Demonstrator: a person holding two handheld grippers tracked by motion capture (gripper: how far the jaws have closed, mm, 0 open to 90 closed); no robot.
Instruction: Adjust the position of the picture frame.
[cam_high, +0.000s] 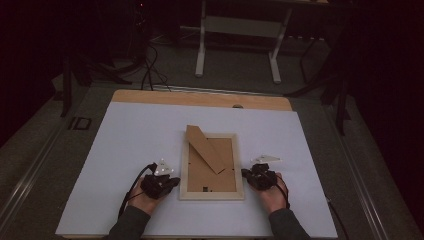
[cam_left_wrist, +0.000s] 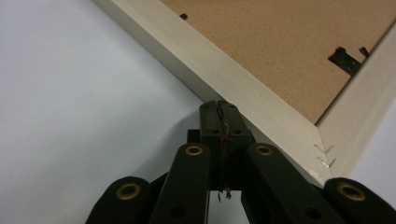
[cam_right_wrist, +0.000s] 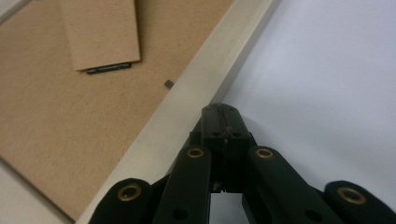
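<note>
On the white table (cam_high: 125, 150) lay a picture frame (cam_high: 186, 165) face down, stand flap (cam_high: 205, 150) raised. Left claw (cam_high: 172, 182) and right claw (cam_high: 246, 174), both pinched together and empty, flanked its near corners, probably to nudge or steady it.

We see a wooden table (cam_high: 150, 96) under a white sheet (cam_high: 125, 150); a pale picture frame (cam_high: 212, 193) lies face-down near centre, toward six o'clock, its brown stand (cam_high: 205, 147) apparently pointing to eleven.
</note>
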